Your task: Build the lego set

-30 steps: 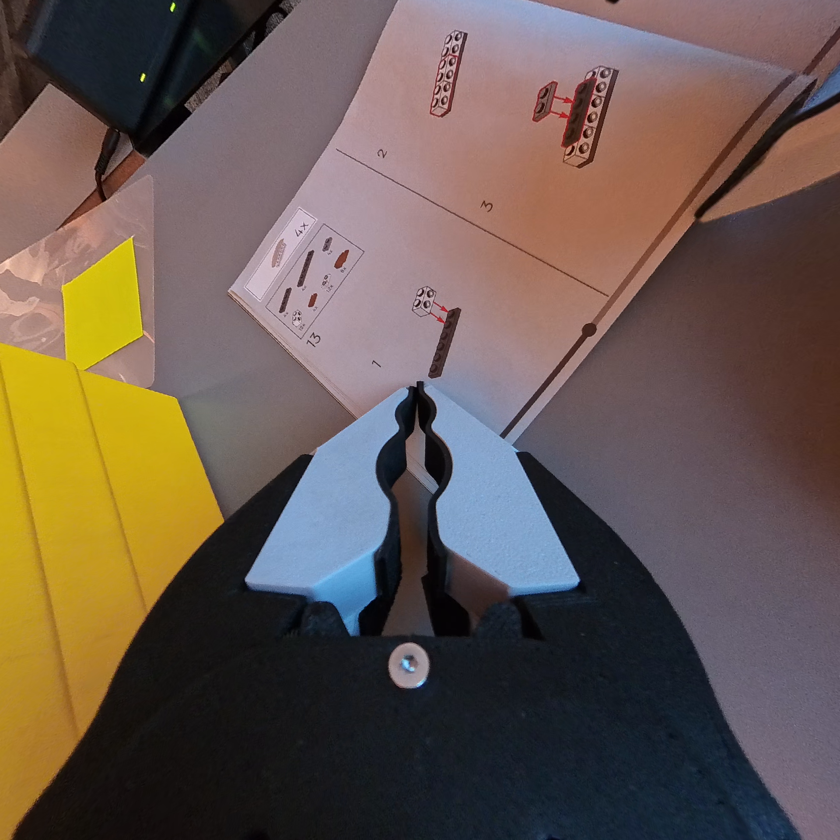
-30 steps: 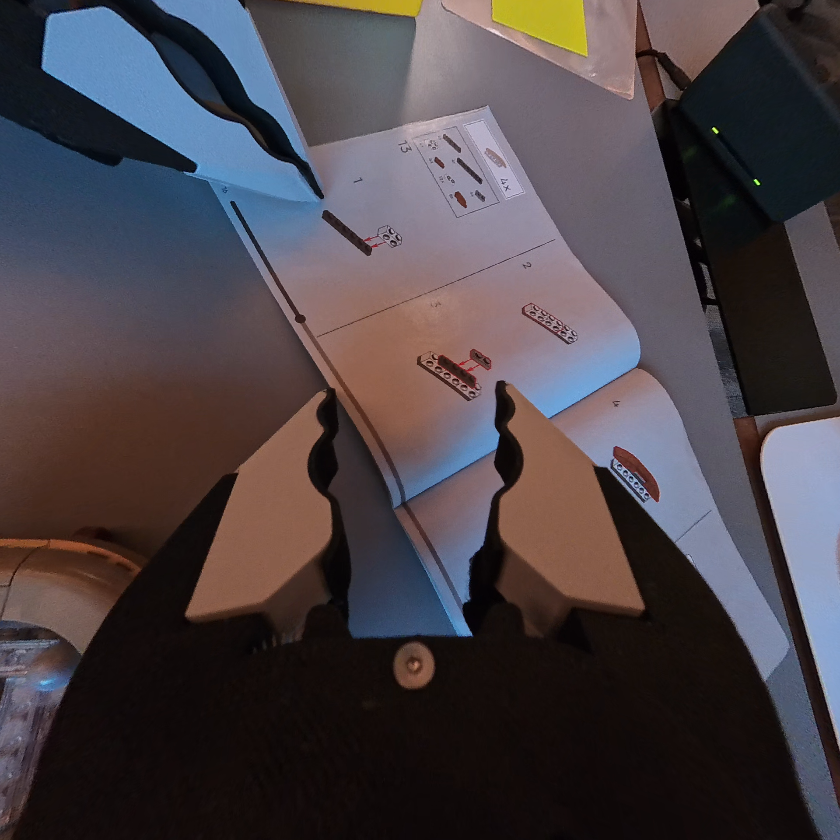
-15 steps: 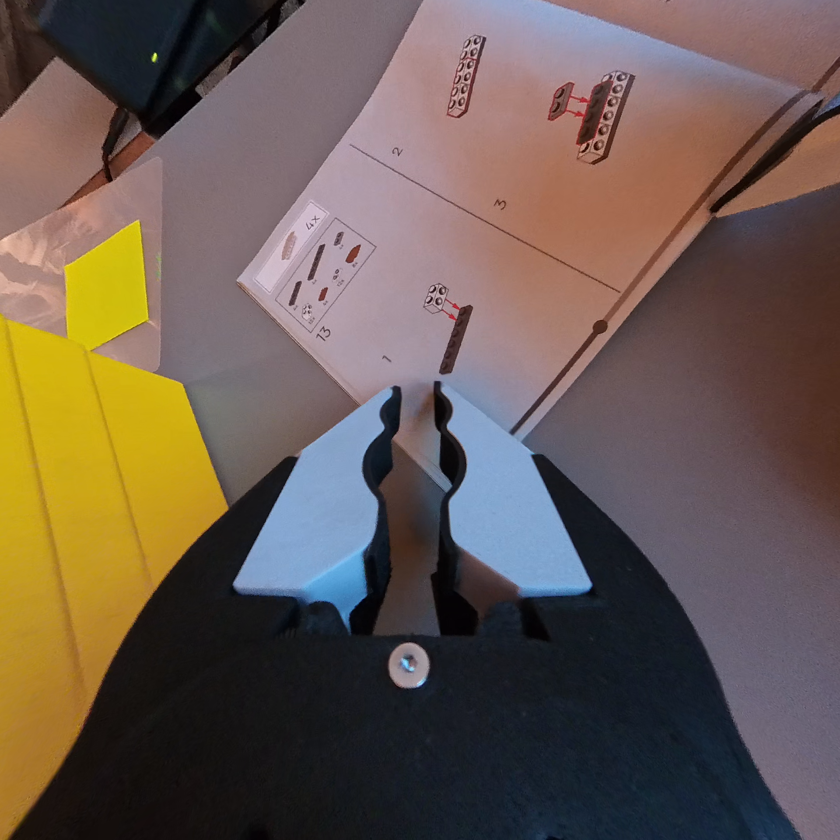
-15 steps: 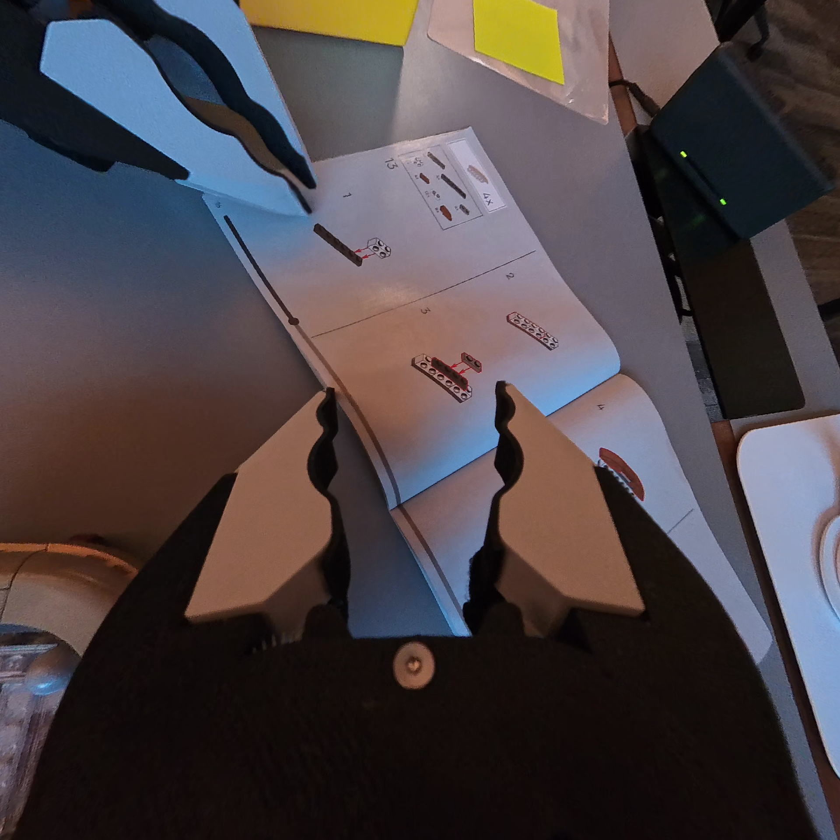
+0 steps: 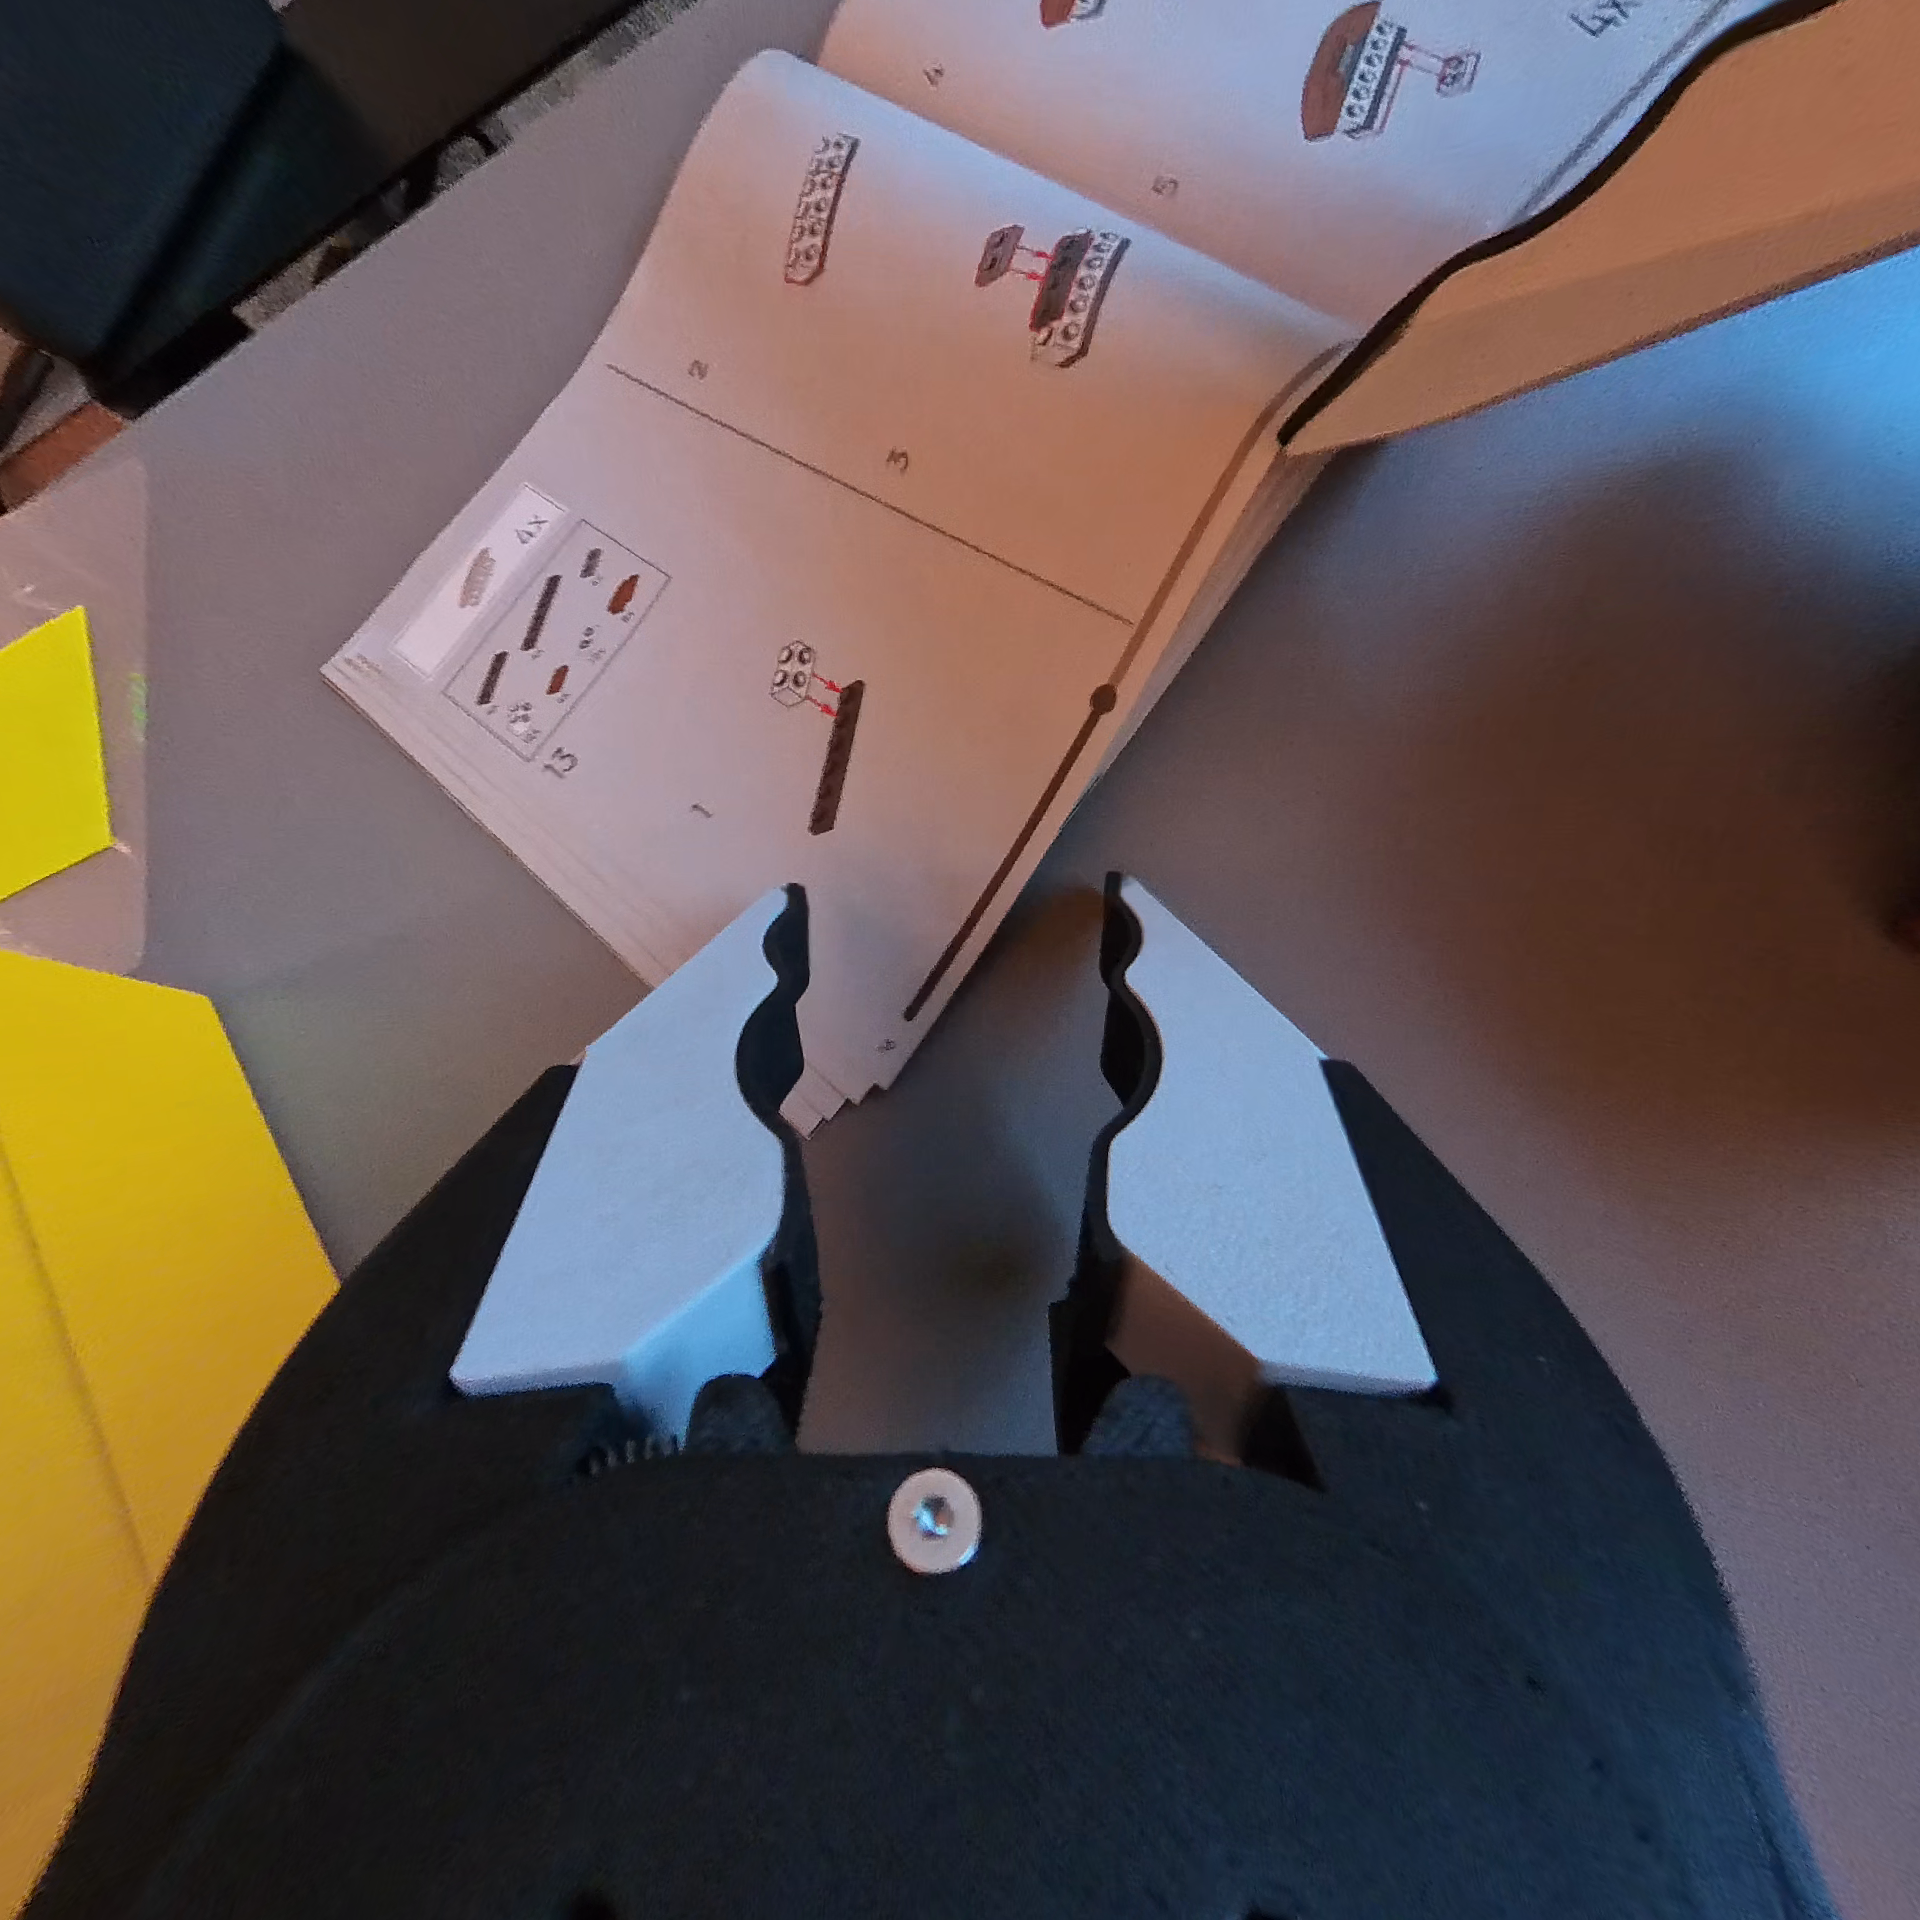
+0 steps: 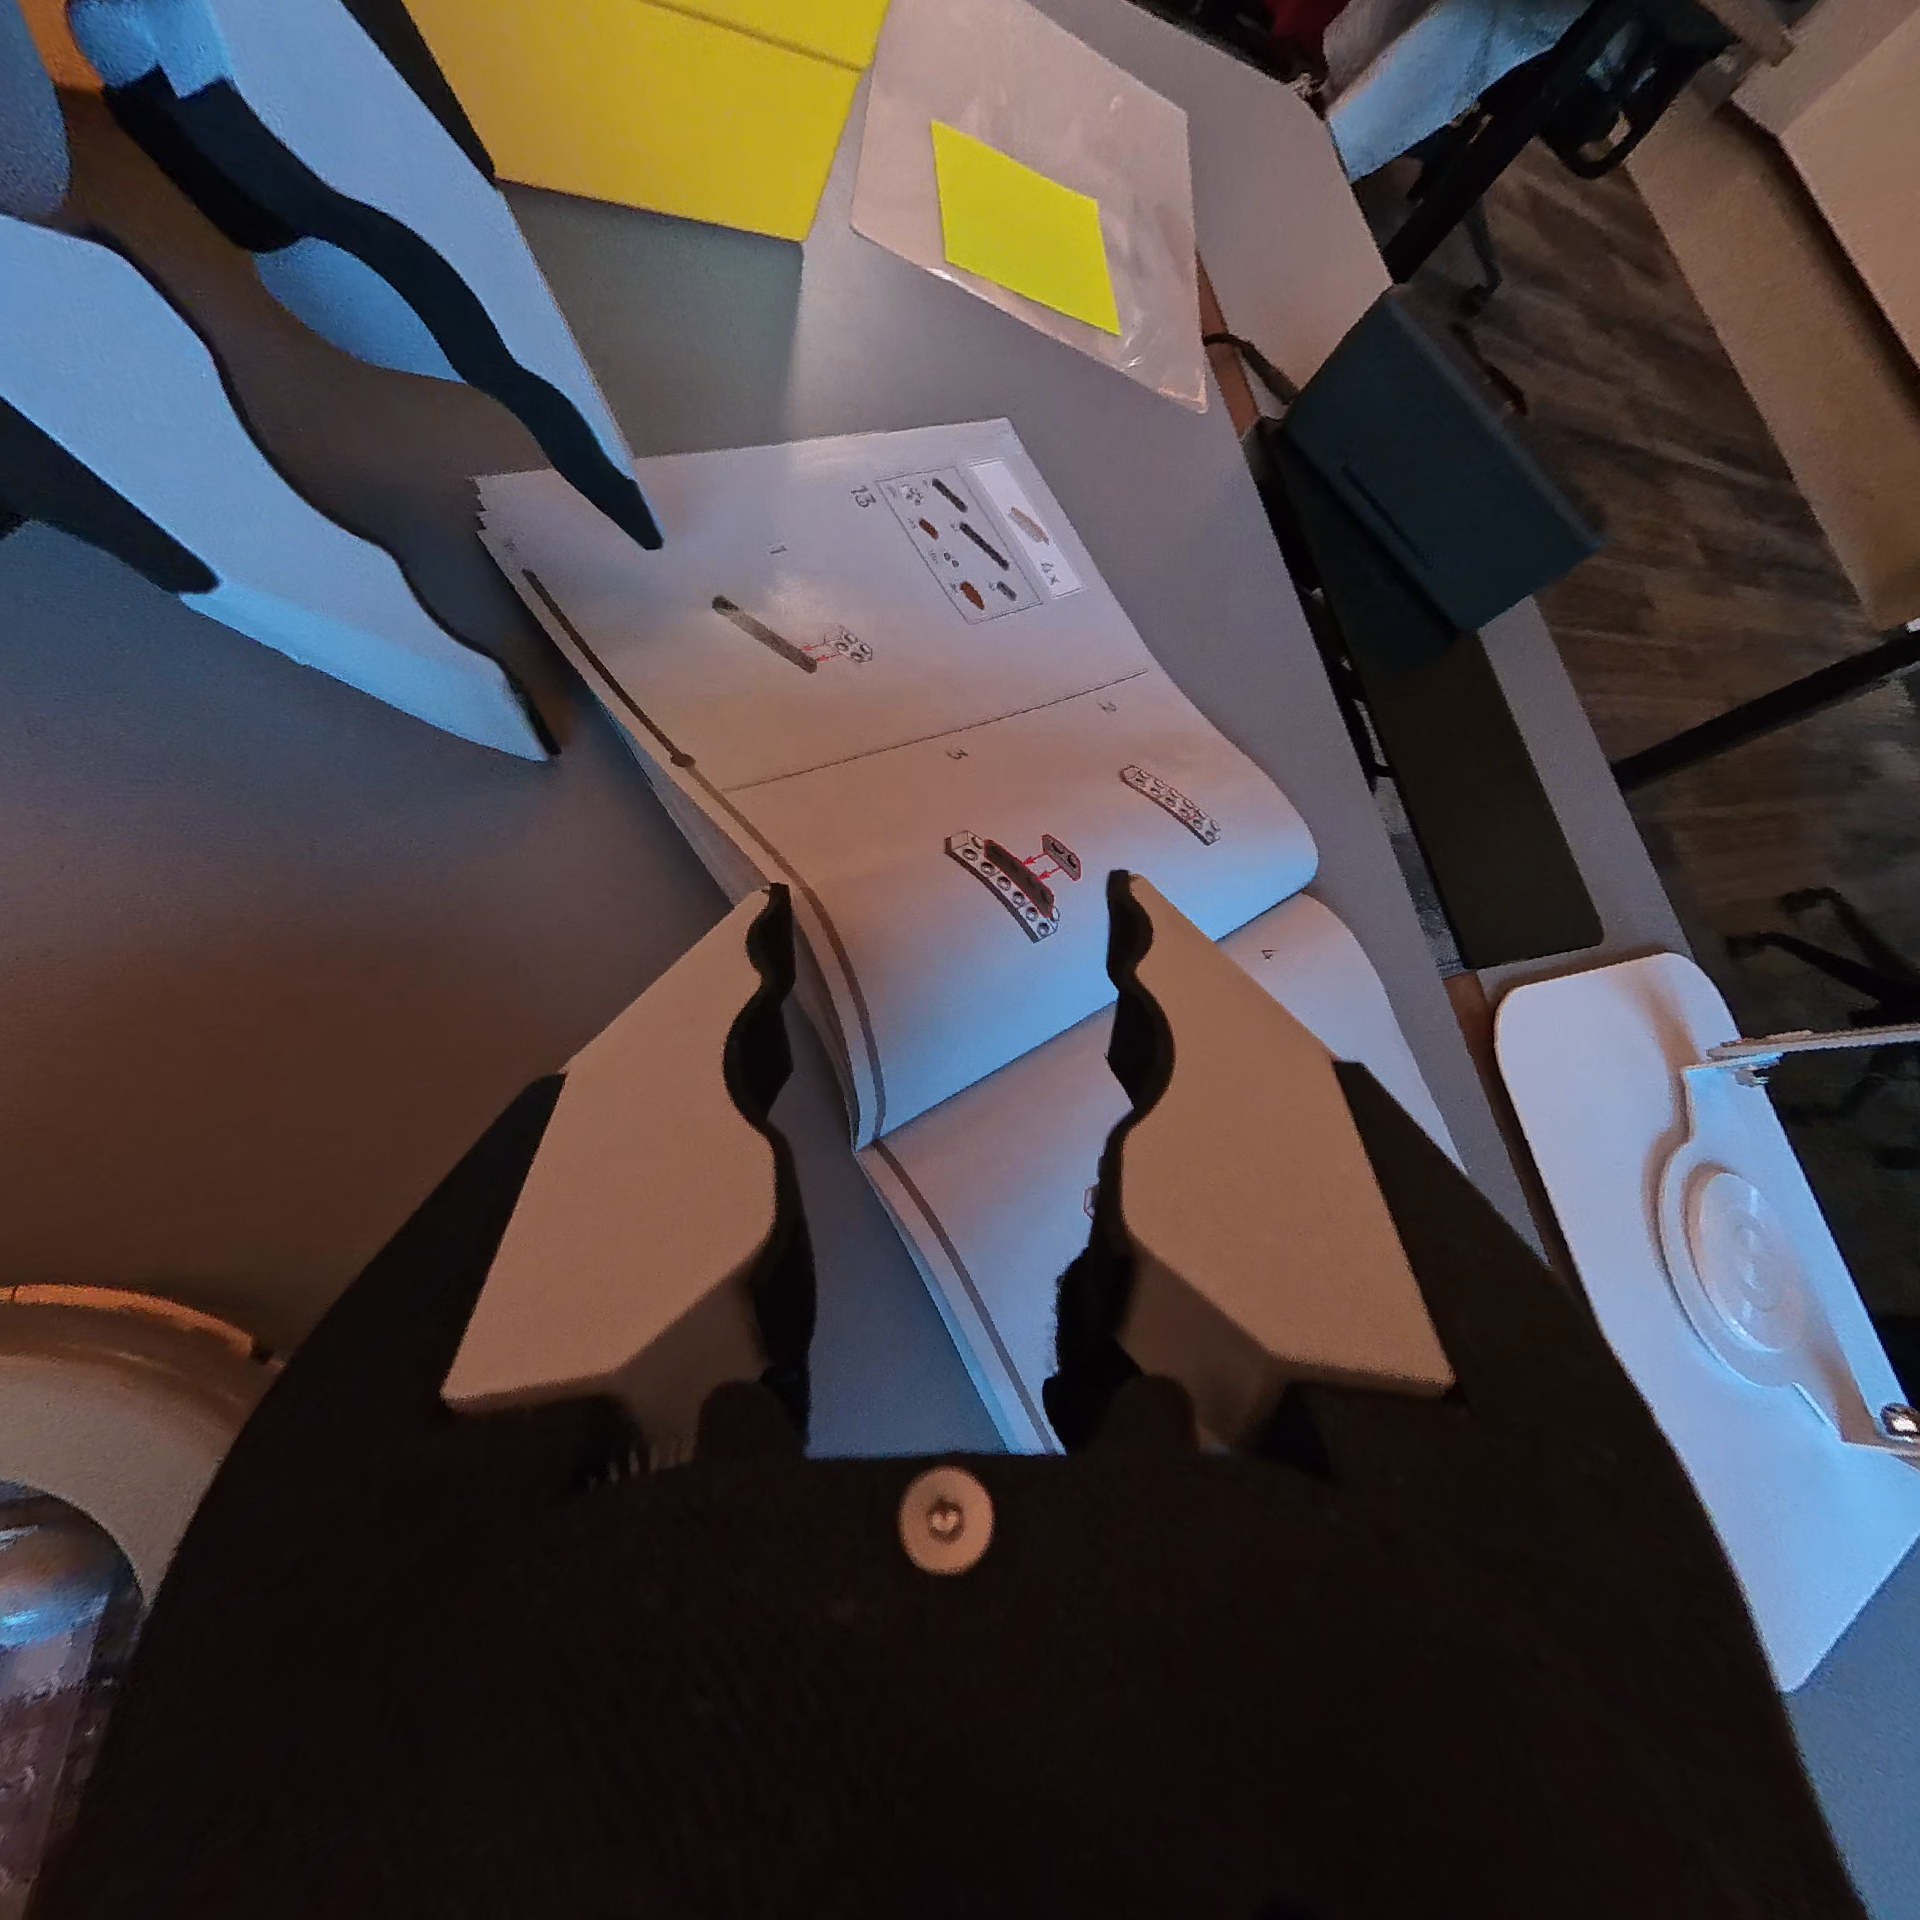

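Yellow flat cardboard sheet point(image 5: 114, 1195) lies at far left on the grey table point(image 5: 1507, 831). Next to it the left gripper point(image 5: 951, 899) hovers with jaws parted and empty over the near corner of the open white instruction booklet point(image 5: 831, 499), which rests in the middle of the table. The right gripper point(image 6: 940, 894) hangs spread and empty above the booklet's fold. No bricks show clearly; a blurred clear container point(image 6: 42, 1662) may hold them. This looks like consulting the diagrams; next, fetching the pictured pieces.
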The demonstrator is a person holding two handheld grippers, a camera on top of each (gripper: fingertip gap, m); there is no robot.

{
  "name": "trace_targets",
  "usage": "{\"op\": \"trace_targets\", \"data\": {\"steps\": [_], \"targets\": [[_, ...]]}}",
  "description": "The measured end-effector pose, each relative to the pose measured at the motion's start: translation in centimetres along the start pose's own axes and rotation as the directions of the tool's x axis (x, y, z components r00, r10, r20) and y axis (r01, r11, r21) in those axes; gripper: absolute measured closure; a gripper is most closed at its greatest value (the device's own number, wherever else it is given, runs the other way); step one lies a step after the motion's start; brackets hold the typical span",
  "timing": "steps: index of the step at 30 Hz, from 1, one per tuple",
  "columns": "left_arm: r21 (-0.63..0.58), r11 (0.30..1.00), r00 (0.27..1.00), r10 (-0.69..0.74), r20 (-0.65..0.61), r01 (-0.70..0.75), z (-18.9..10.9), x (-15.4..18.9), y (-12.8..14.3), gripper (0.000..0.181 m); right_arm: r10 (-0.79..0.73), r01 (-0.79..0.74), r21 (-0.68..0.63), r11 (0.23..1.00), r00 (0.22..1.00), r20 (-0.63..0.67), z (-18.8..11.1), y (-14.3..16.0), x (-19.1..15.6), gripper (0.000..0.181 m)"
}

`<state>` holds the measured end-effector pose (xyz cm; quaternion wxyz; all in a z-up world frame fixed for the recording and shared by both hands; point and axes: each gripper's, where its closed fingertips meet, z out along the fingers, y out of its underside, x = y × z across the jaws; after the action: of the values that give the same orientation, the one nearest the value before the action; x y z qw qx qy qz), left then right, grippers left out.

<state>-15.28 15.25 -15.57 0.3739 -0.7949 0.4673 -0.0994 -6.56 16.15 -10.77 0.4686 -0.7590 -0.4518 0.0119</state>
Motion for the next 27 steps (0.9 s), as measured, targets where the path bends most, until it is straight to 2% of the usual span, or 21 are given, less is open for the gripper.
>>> {"op": "trace_targets", "data": {"steps": [4, 9, 15, 18, 24, 26, 27], "targets": [[0.013, 1.0, 0.999, -0.014, 0.032, 0.014, 0.1, -0.9, -0.1, 0.132, 0.007, -0.007, -0.003, 1.0, 0.999, -0.041, -0.5, 0.3, 0.8, 0.122], [0.06, 0.998, 0.999, -0.023, 0.029, 0.021, 0.0, -1.2, -0.9, 0.158, 0.02, -0.021, -0.012, 1.0, 0.998, -0.065, -1.1, 1.0, 1.4, 0.125], [0.109, 0.994, 0.999, -0.028, 0.03, 0.024, 0.0, -1.3, -1.9, 0.17, -0.02, 0.02, -0.009, 1.0, 1.0, -0.015, -0.8, 0.5, -0.1, 0.122], [0.174, 0.985, 0.998, -0.013, 0.068, 0.001, -0.5, -1.8, -3.1, 0.181, -0.052, 0.052, -0.015, 0.999, 0.999, 0.0, 0.0, -0.1, -0.9, 0.122], [0.322, 0.946, 0.998, 0.009, 0.06, -0.028, -2.8, -1.0, -5.9, 0.181, -0.055, 0.056, -0.007, 0.998, 0.998, 0.044, 1.7, -2.3, -2.5, 0.123], [0.358, 0.933, 0.997, 0.012, 0.071, -0.036, -3.3, -1.0, -6.4, 0.181, -0.082, 0.081, -0.041, 0.996, 0.997, -0.007, 2.1, -2.3, -1.7, 0.133], [0.381, 0.924, 0.997, 0.003, 0.079, -0.033, -3.7, -1.1, -6.7, 0.179, -0.093, 0.091, -0.052, 0.994, 0.995, -0.04, 2.1, -2.3, -1.0, 0.149]]}}
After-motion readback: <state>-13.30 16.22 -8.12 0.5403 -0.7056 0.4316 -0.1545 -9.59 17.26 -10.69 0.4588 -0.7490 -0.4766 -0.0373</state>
